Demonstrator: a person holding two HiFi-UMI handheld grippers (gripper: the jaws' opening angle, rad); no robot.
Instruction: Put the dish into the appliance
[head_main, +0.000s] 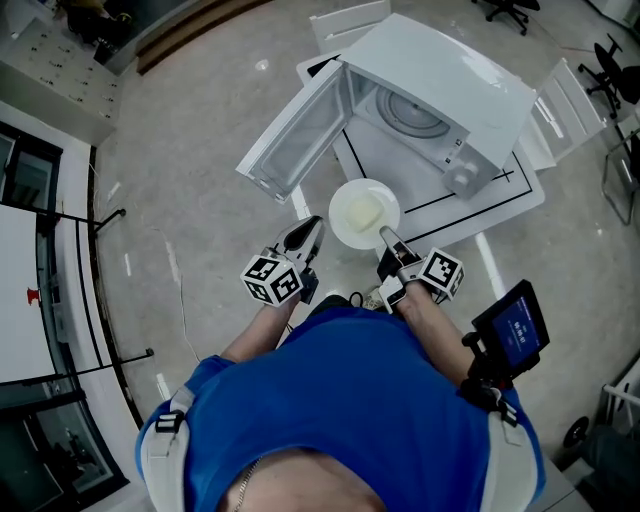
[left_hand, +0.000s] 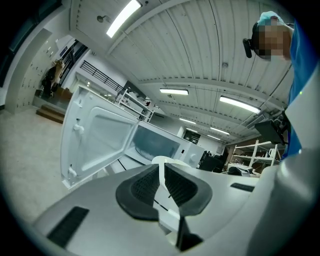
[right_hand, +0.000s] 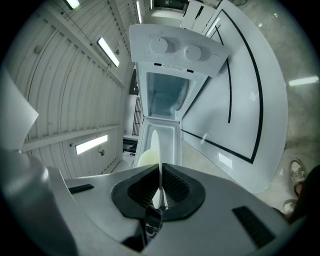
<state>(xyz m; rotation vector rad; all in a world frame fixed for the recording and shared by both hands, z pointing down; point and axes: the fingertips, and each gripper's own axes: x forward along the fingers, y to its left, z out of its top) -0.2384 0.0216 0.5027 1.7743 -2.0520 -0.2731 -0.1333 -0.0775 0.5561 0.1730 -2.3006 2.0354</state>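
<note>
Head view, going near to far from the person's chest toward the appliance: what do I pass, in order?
Blue shirt → left gripper and right gripper, side by side, each clamped on the plate's rim → plate → open microwave.

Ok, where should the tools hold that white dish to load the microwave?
Take the dish by the thin rim of its near edge, from the person's side, where the left tool and right tool clamp it. It lies flat with a pale lump at its middle, and the far edge is free to enter the microwave.
</note>
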